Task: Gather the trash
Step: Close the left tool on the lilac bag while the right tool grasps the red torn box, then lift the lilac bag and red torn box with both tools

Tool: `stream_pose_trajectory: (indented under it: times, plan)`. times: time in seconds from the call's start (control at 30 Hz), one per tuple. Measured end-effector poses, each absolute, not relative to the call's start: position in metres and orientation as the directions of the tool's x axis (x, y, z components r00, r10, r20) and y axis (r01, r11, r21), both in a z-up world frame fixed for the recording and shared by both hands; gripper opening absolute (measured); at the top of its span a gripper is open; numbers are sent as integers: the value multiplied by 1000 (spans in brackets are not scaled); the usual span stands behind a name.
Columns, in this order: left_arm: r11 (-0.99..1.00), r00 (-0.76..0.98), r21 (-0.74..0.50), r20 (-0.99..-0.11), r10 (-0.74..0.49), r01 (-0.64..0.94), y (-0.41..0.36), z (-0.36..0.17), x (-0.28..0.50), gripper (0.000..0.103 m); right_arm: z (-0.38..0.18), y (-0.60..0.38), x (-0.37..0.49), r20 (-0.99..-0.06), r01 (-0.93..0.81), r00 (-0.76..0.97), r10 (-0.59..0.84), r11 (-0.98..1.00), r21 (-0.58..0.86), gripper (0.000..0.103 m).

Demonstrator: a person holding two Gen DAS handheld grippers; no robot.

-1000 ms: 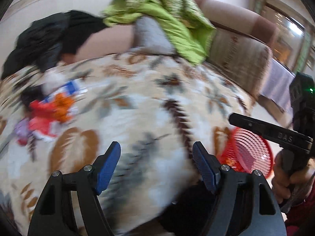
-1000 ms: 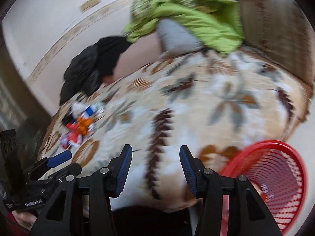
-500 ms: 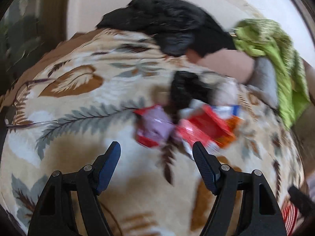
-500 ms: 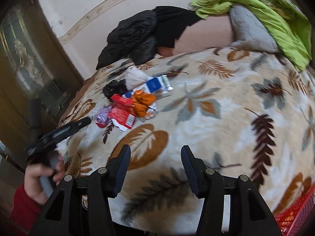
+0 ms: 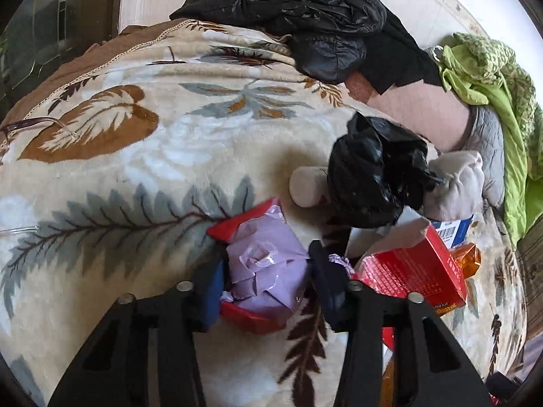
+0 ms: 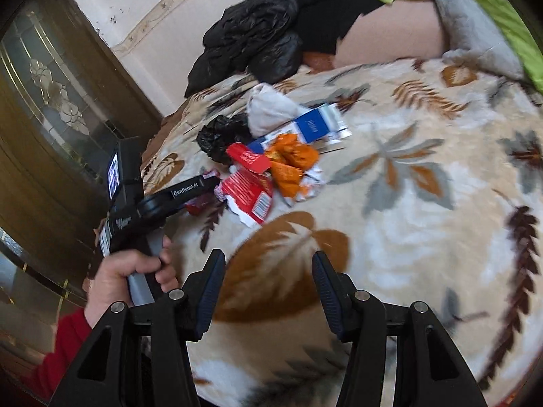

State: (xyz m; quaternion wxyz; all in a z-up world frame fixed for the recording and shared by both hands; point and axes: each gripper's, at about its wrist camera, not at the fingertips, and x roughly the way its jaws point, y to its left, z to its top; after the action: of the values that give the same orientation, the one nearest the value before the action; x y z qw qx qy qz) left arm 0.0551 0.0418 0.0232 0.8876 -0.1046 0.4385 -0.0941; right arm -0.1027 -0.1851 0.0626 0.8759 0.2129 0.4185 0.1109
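The left tongs (image 5: 264, 288) have swung onto the trash pile and are closing around a purple wrapper (image 5: 266, 279) — first pickup under way. The right tongs (image 6: 268, 285) hang apart, empty, over the blanket (image 6: 407, 237).

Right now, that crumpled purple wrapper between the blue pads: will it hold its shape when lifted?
Probably not: the purple wrapper looks thin and creased, so it should crush as the left gripper is closing on it. It likely weighs little. Its glossy film may slip.
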Motion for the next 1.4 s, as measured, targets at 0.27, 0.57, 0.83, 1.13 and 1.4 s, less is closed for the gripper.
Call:
stream_pose_trajectory:
  times: [0.27, 0.57, 0.83, 1.13, 1.4]
  plan:
    - [964, 667, -255, -706, -239, 75, 59, 42, 44, 37, 33, -160, -27, -720, 3, 600, 349, 899, 439, 56]
    - [961, 667, -259, -698, -258, 101, 60, 46, 42, 37, 27, -148, -8, -680, -48, 642, 355, 903, 427, 9]
    - [957, 690, -262, -670, -275, 127, 61, 54, 24, 37, 63, -173, -66, -597, -64, 726, 340, 898, 435, 9]
    - [945, 703, -196, -632, -325, 261, 36, 77, -52, 37, 86, -187, -136, -586, -39, 773, 244, 940, 340, 9]
    - [939, 721, -109, -614, -320, 325, 6, 76, -107, 37, 73, -217, -155, -606, 33, 758, 242, 913, 406, 9]
